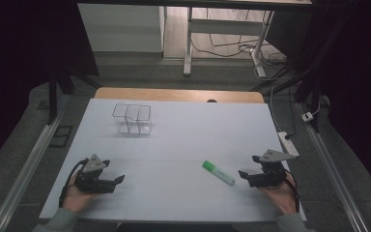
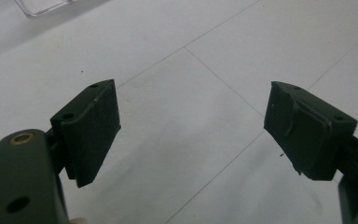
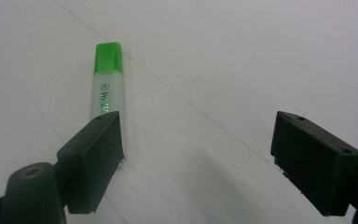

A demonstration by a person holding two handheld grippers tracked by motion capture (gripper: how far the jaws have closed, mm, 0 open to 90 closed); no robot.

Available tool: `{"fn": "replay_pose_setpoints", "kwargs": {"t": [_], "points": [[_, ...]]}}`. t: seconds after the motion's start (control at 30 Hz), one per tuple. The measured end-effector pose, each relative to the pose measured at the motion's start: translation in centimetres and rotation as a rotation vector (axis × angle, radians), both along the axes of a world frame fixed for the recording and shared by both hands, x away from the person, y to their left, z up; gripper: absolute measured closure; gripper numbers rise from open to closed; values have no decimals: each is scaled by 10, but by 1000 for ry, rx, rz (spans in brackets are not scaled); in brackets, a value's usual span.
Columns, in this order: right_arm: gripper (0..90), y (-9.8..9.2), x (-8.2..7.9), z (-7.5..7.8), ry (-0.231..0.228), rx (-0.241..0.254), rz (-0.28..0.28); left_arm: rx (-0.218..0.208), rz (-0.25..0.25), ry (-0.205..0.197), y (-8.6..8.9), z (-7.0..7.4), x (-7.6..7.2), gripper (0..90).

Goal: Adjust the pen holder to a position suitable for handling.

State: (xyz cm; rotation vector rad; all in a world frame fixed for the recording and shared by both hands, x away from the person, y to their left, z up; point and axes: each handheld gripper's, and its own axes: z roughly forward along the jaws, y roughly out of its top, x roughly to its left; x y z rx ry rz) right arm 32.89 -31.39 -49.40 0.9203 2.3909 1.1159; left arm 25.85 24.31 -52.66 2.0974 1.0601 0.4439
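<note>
At the near edge of the white table (image 1: 174, 140), the person's two hands come in from below, each with a gripper. The left gripper (image 1: 118, 181) sits by the near left corner, held just above the surface with its jaws pointing toward the middle; in the left gripper view its jaws stand spread wide, with bare table between them. The right gripper (image 1: 242, 173) sits toward the near right corner, pointing left, and its jaws are likewise spread with nothing pinched. Just beyond its tips lies the green highlighter (image 1: 218, 172), flat on the table, right of the middle and near the front edge, its green cap toward the centre and its pale barrel toward the right gripper. In the right gripper view the highlighter (image 3: 105, 79) lies ahead of the left-hand jaw, which covers its near end; whether they touch cannot be told. Farther off, toward the far left corner, a clear plastic organiser (image 1: 132, 118) with compartments stands upright, well apart from both grippers.
</note>
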Motion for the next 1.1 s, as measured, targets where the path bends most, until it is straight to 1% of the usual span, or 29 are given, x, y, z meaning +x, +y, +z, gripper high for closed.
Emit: {"fn": "replay_pose_setpoints", "kwargs": {"t": [0.17, 0.33, 0.67, 0.9, 1.1], "points": [[170, 2, 0, -1, -4, -5, 6, 1, 0, -1, 1, 0, 0, 178], [170, 2, 0, -2, 2, 11, 8, -3, -3, -2, 2, 0, 1, 179], [173, 1, 0, -2, 1, 15, 7, -6, 3, -3, 3, 1, 4, 183], [173, 2, 0, -2, 1, 11, 7, -10, 7, 1, 3, 2, 7, 184], [174, 4, 0, -2, 0, 0, 10, -13, 11, -4, 2, 5, 12, 188]]}}
